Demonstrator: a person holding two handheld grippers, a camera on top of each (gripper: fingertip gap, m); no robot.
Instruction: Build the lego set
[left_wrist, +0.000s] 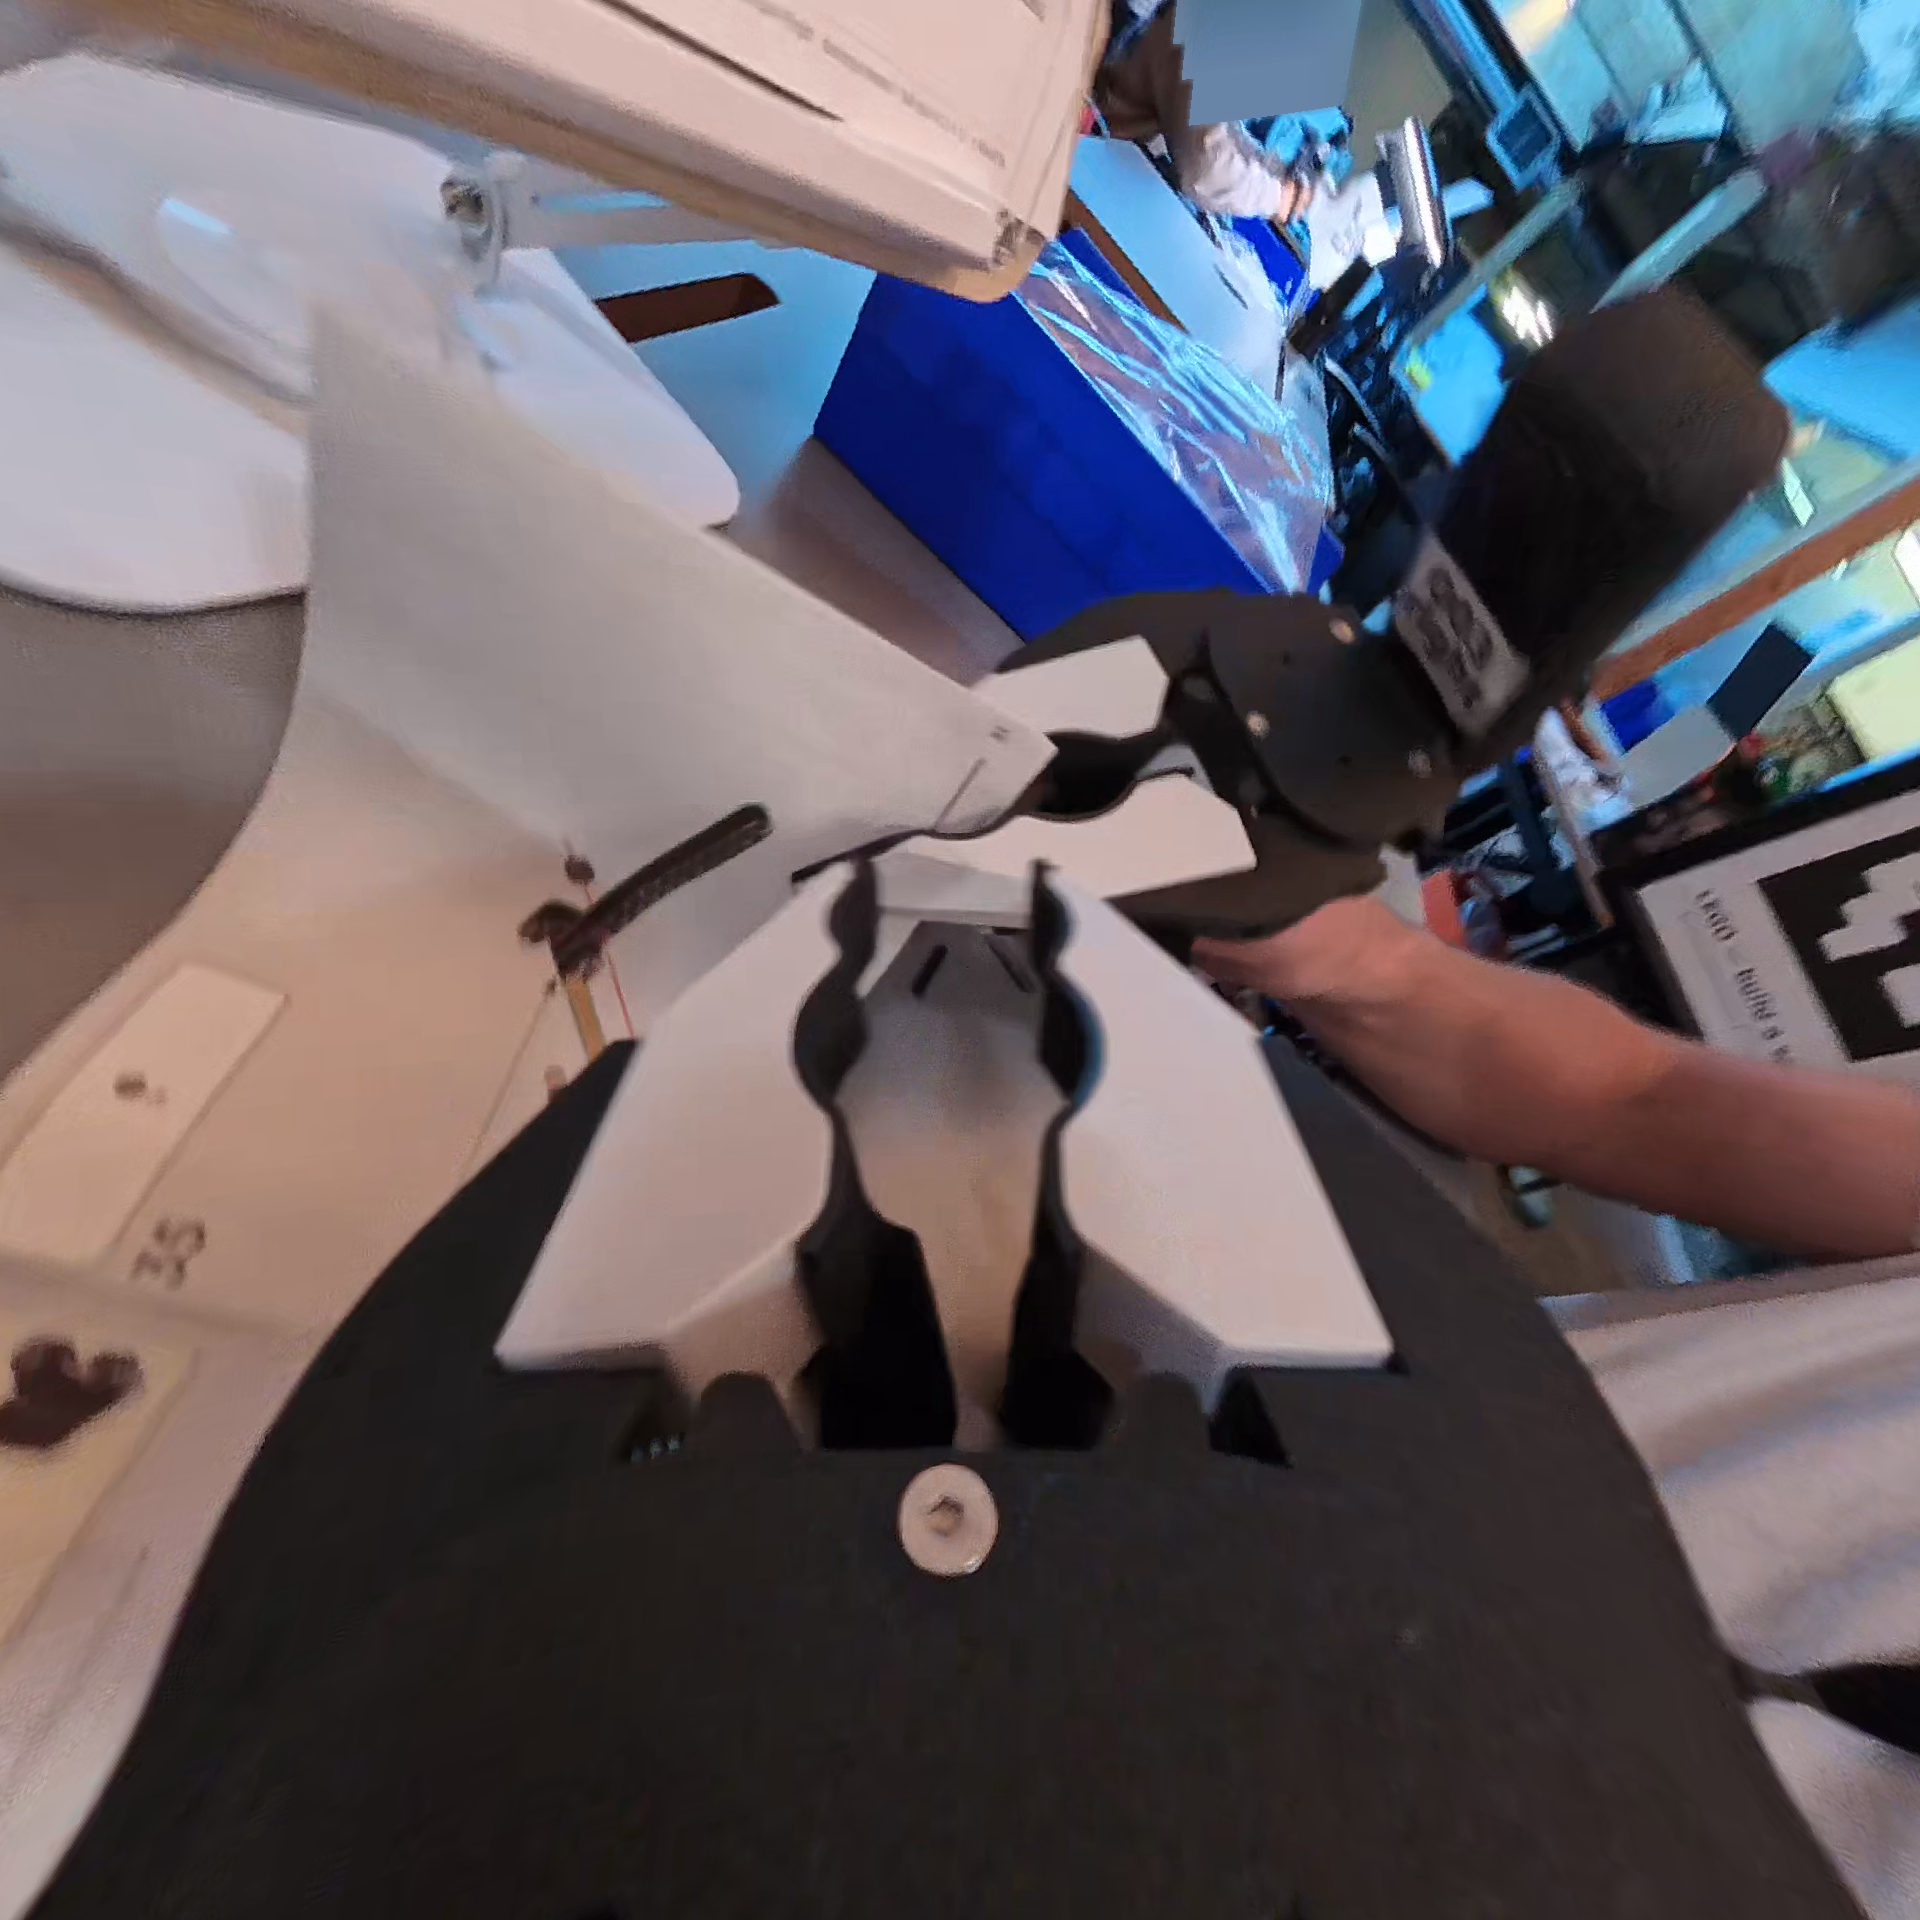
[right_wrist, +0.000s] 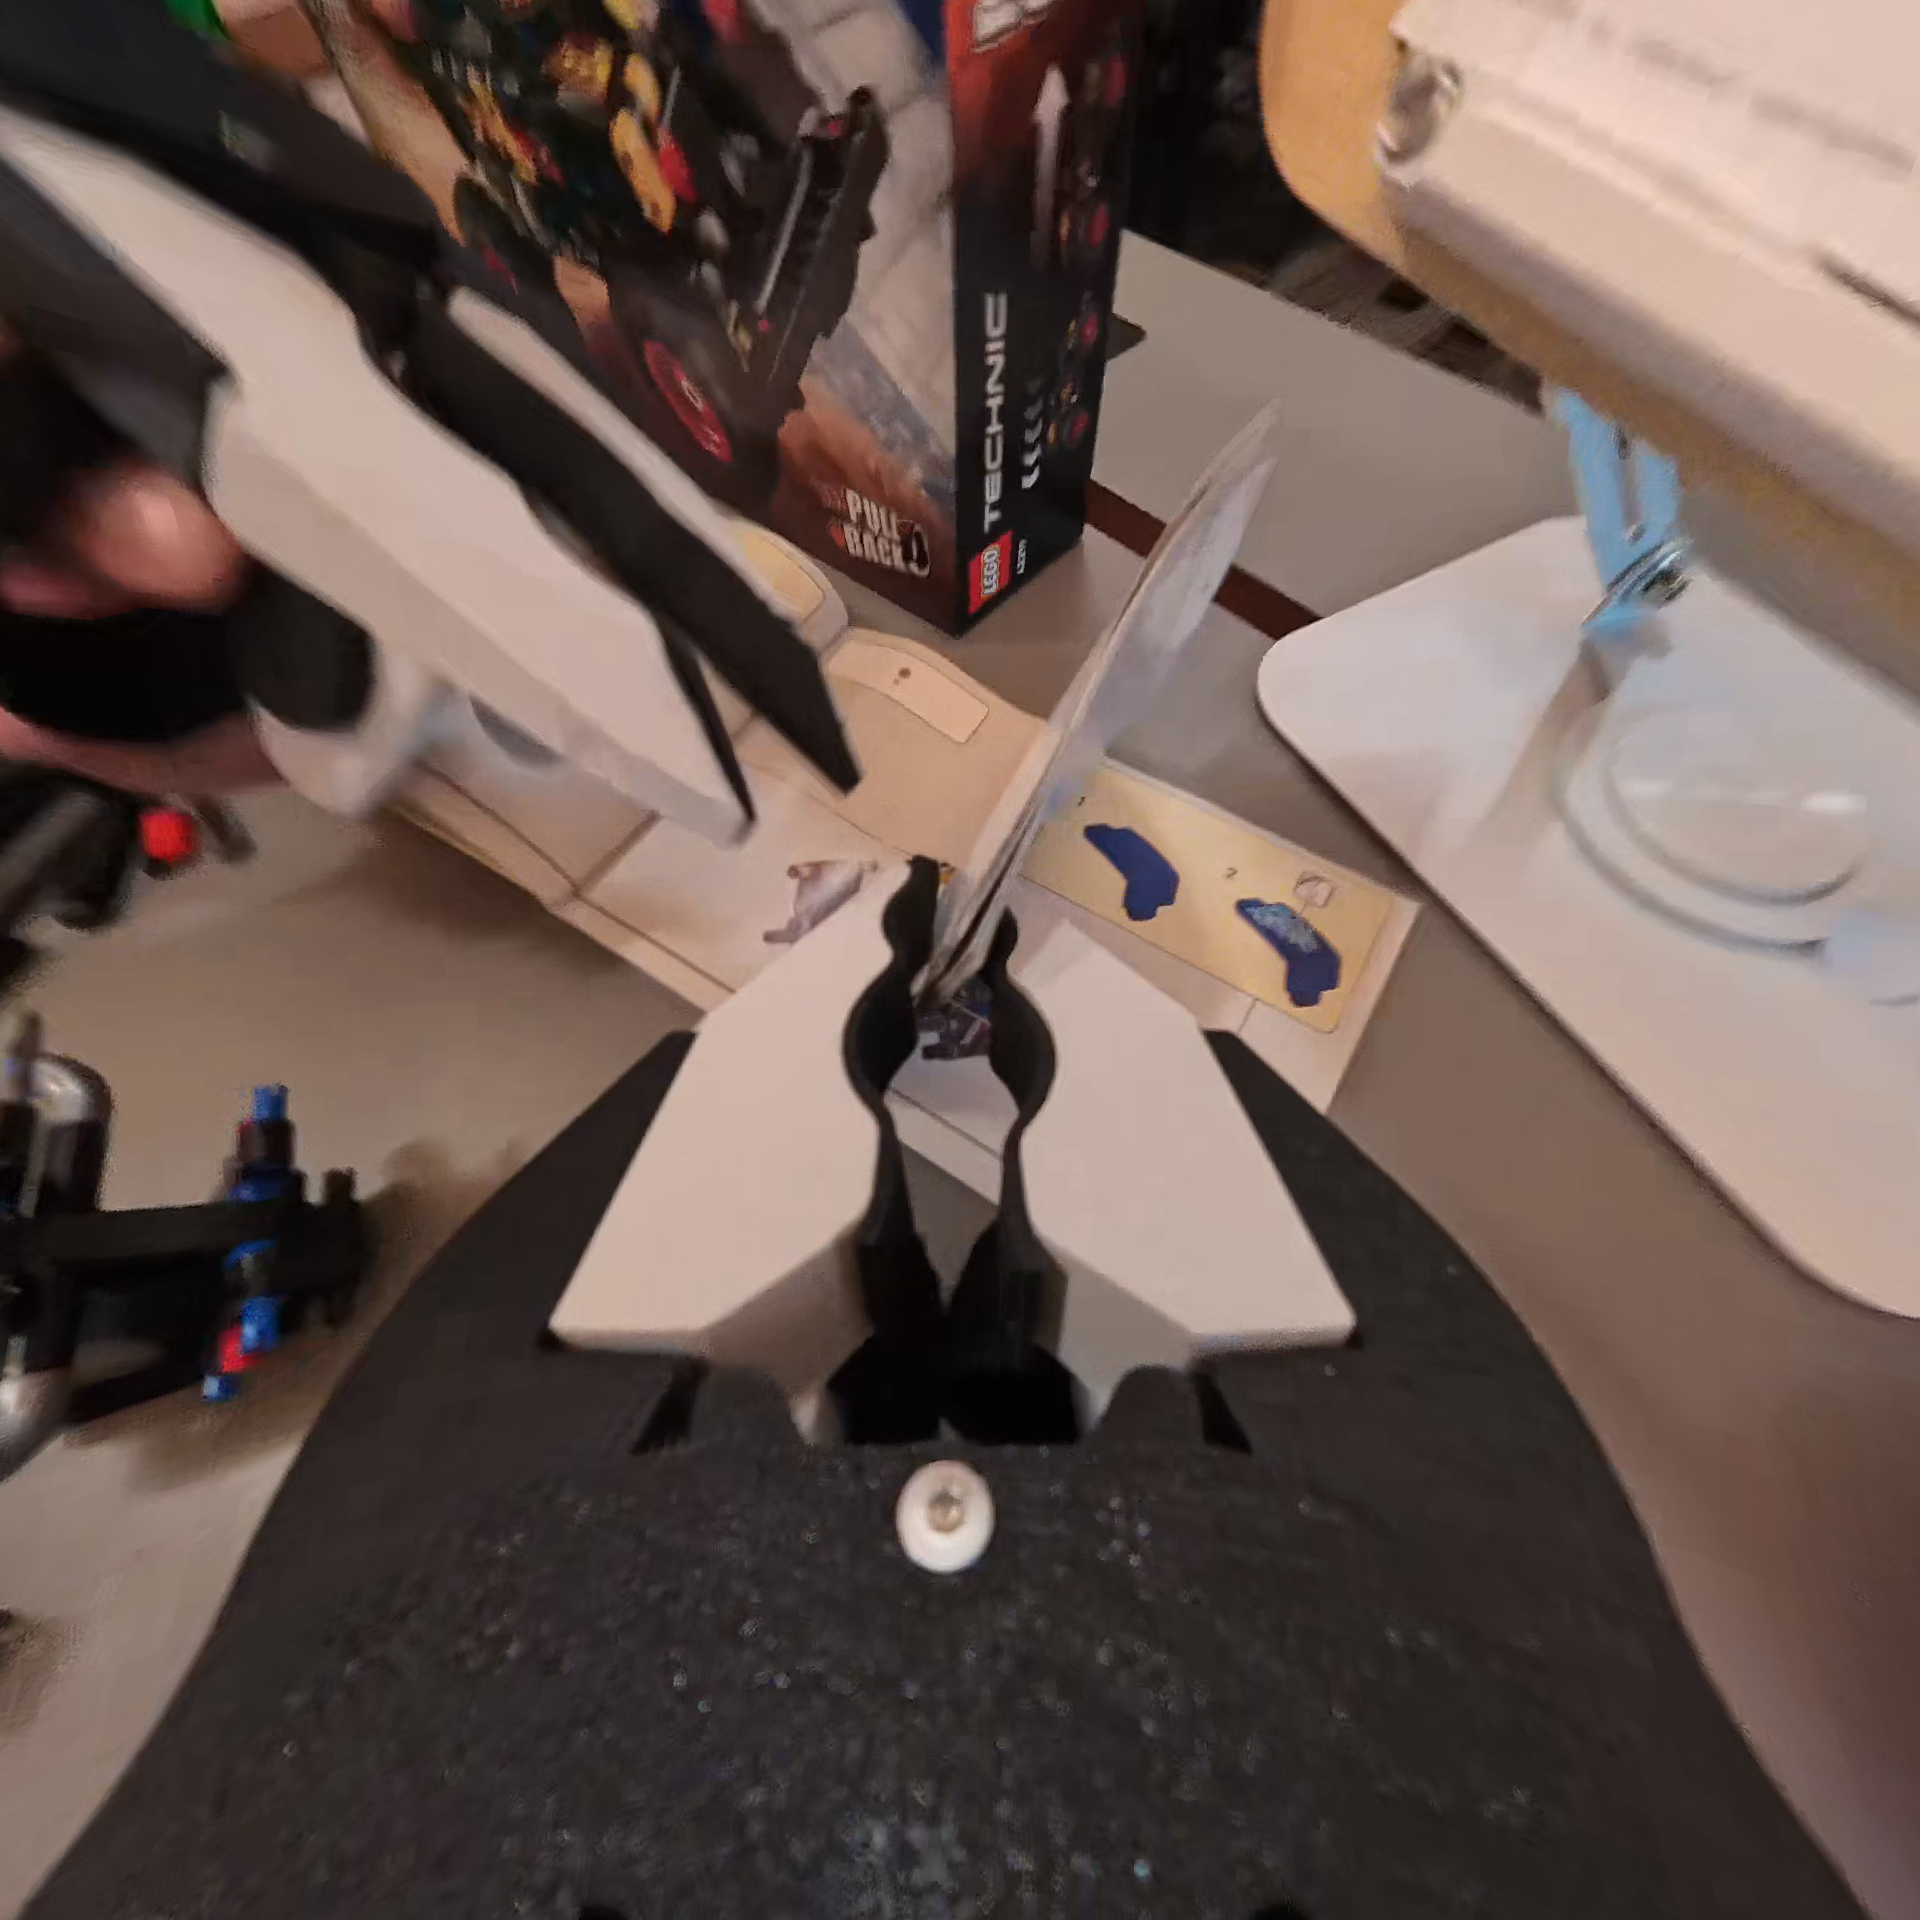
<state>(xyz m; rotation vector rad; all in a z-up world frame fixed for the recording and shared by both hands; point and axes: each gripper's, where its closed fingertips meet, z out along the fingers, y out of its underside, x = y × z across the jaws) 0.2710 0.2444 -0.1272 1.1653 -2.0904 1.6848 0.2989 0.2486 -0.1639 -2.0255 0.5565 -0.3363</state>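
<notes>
My right gripper (right_wrist: 954, 935) pinches the corner of a thin glossy instruction-booklet page (right_wrist: 1132, 665) standing on edge ahead of it; the page may tear or slip out. My left gripper (left_wrist: 948, 914) hangs narrowly parted, empty (I think). The half-built black-and-blue model (right_wrist: 197, 1247) lies far left, blurred and cut off.

Both cams sit right behind their own fingers, close over the open white instruction booklet (left_wrist: 540, 665) (right_wrist: 914, 727). The left one faces right, catching the other black-and-white gripper (left_wrist: 1023, 795). The right one looks down and forward toward the dark printed cardboard set box (right_wrist: 935, 343).
</notes>
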